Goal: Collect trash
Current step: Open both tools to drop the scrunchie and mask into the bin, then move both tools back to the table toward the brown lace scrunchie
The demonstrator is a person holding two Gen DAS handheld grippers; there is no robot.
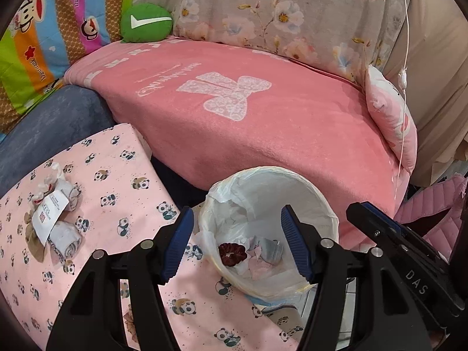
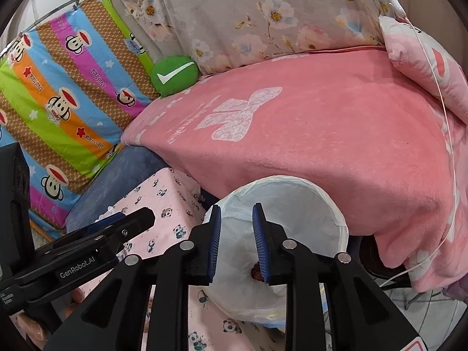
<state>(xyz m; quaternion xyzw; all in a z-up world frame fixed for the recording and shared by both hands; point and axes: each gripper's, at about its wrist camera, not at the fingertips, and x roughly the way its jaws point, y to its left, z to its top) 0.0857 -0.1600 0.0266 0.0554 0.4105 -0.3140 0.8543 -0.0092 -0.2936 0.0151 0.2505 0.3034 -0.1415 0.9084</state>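
Observation:
A white bin (image 1: 316, 196) lined with a plastic bag stands in front of the pink bed; it also shows in the right wrist view (image 2: 330, 204). Inside lie crumpled papers (image 1: 263, 259) and a dark red scrunchie (image 1: 233, 254). A pile of crumpled tissues and a receipt (image 1: 52, 213) lies on the panda-print cloth (image 1: 122, 181) at the left. My left gripper (image 1: 237, 242) is open and empty above the bin's mouth. My right gripper (image 2: 235, 239) is open and empty, also over the bin, and shows in the left wrist view (image 1: 380, 225).
A pink blanket (image 1: 234, 111) covers the bed behind the bin. A green cushion (image 1: 146, 23), a striped monkey-print quilt (image 1: 44, 44) and a floral cover (image 1: 278, 14) lie at the back. A pink pillow (image 1: 392, 117) and a thin white cord (image 1: 405, 73) are at the right.

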